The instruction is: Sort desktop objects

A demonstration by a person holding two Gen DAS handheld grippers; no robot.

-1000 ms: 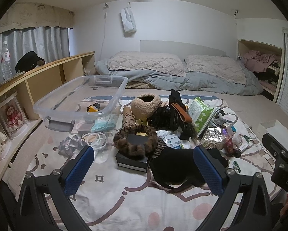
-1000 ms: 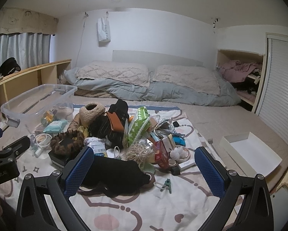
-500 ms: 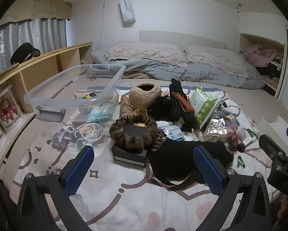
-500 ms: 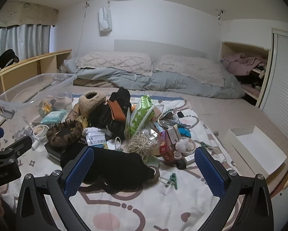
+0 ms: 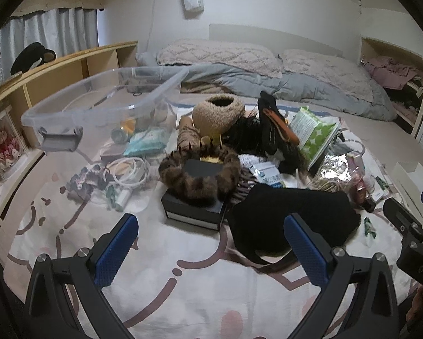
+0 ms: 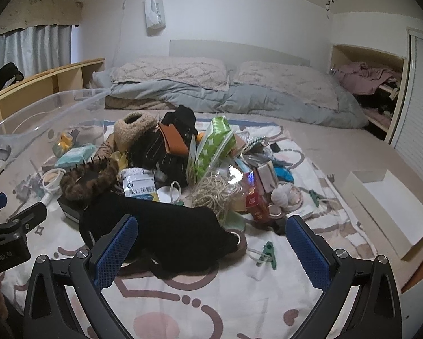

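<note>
Clutter (image 6: 183, 169) on patterned bedsheet (image 5: 200, 279)

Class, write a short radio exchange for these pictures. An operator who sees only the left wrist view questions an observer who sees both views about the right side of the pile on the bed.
Operator: Something white is cut off at my right edge. What is it?
Observer: It's an open, shallow white box lying on the bed. Nothing shows inside it.
Operator: I only see part of the other tool. Is it holding anything?
Observer: No. The right gripper is open and pointed at the black pouch, with nothing between its fingers.
</note>
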